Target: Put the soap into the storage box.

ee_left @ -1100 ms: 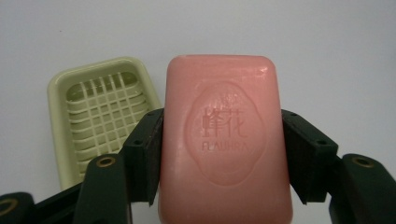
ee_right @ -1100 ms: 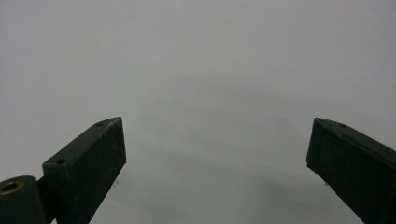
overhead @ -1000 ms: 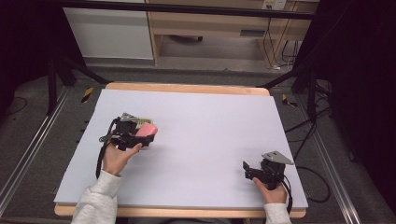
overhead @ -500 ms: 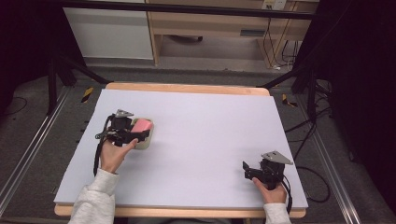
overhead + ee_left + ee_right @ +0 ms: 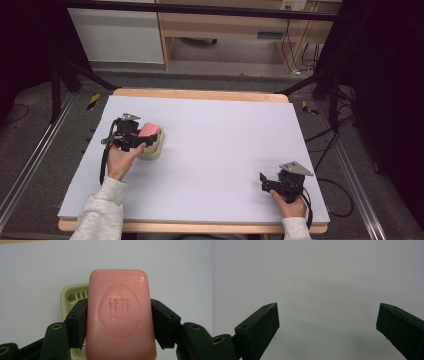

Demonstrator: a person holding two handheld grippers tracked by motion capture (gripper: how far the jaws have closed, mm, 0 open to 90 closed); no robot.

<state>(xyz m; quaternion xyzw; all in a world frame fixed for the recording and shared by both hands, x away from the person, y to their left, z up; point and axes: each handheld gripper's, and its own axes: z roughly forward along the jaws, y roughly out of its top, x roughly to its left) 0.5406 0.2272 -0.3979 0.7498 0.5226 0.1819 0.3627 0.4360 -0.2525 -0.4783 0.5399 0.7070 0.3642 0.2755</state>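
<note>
A pink soap bar [image 5: 120, 315] with embossed lettering is clamped between the two black jaws of my left gripper [image 5: 119, 317], which is shut on it. Just beneath the bar sits a pale cream soap dish [image 5: 72, 293] with a slotted bottom. From above, the soap bar [image 5: 148, 129] hangs over the soap dish [image 5: 154, 148] at the table's left, with the left gripper [image 5: 134, 134] at its near side. My right gripper [image 5: 264, 183] rests near the front right of the table, jaws wide apart with nothing between them; in the right gripper view its fingers [image 5: 262, 325] frame bare table.
The pale lavender table top [image 5: 220, 150] has a wooden rim at back and front. A cable trails from each gripper. Black stand legs [image 5: 65, 75] and floor cables lie beyond the table edges.
My left gripper has carried the soap bar a little toward the table's back and down over the soap dish. The right gripper has stayed where it was.
</note>
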